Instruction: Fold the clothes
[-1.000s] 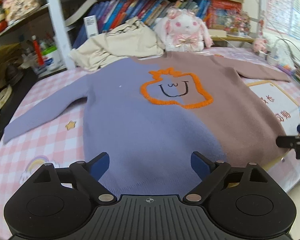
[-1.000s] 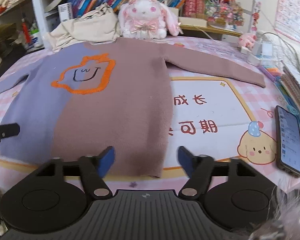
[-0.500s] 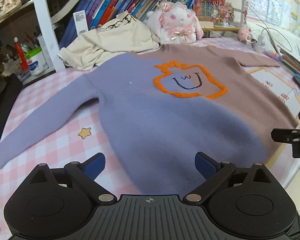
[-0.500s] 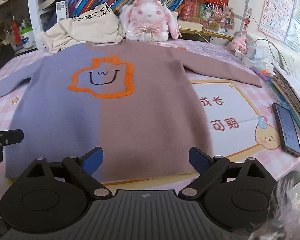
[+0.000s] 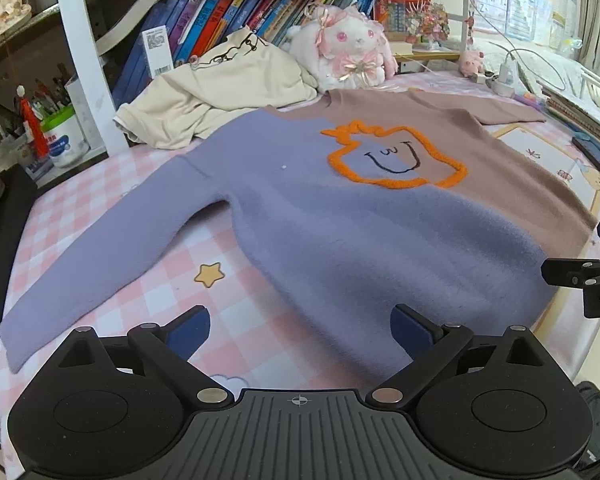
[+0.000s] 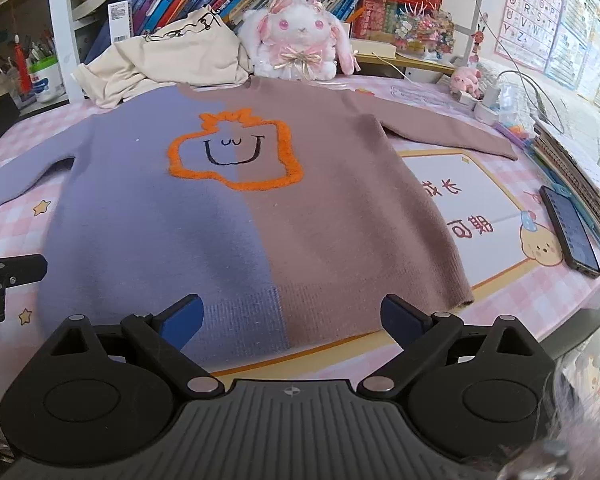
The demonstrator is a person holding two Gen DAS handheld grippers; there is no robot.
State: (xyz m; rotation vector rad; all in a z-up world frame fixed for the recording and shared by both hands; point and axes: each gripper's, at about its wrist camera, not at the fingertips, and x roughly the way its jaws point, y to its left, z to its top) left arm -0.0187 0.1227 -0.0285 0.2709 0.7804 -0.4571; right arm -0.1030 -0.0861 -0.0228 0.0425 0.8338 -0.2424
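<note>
Both tongs, left gripper [image 5: 300,330] and right gripper [image 6: 292,318], gape empty; sweater [image 6: 228,208] flat beneath.

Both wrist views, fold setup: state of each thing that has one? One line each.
sweater: flat, face up, sleeves out, unfolded
left tongs: open, empty, just opened wider
right tongs: open, empty, over the hem, just opened wider
cream garment: crumpled heap behind the sweater's collar
plush rabbit: sitting upright
phone: lying flat, screen up
</note>
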